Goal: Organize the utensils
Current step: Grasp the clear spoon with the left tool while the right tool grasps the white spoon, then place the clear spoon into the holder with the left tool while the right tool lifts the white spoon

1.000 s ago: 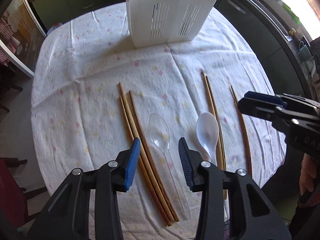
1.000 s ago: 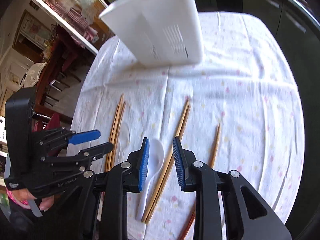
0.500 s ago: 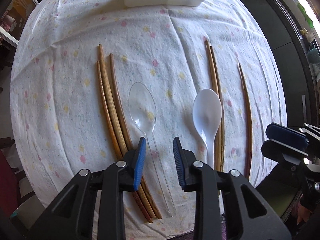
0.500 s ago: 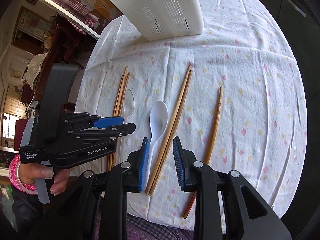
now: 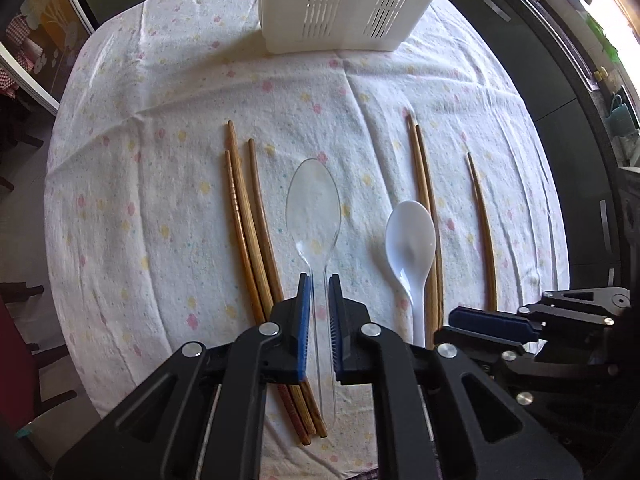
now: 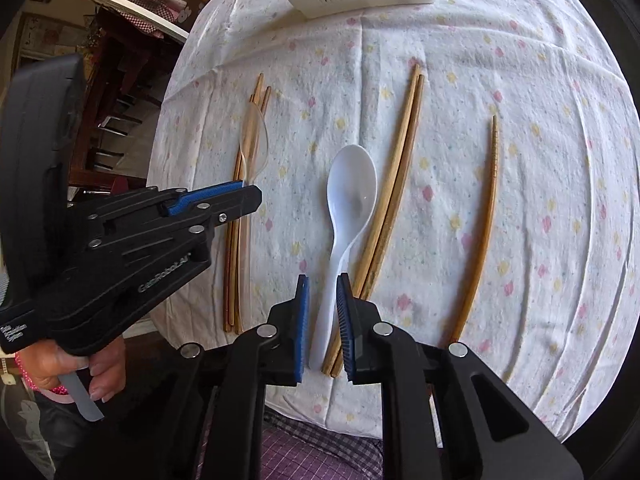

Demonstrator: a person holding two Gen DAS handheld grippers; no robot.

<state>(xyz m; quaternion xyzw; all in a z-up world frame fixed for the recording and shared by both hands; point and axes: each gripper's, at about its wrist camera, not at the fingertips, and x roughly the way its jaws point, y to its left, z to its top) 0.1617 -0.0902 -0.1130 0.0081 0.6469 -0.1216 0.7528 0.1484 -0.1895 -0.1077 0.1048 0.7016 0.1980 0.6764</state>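
Pickup step: left tool (image 5: 319, 284) straddles clear plastic spoon (image 5: 313, 208) handle, right tool (image 6: 322, 284) the white spoon (image 6: 350, 196); both unclenched. Next: clench, lift.

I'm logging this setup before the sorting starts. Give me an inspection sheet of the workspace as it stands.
Surface: round table under a white floral cloth, creased.
Job's things: clear spoon, white spoon, three chopsticks at left, a pair beside the white spoon, a single chopstick at right, white slotted holder at the far edge.
Clutter: nothing seen.
Grippers: left tool straddles the clear spoon's handle, a gap showing; right tool straddles the white spoon's handle, likewise.
Cables: nothing seen.
Surroundings: dark cabinets, bright window.
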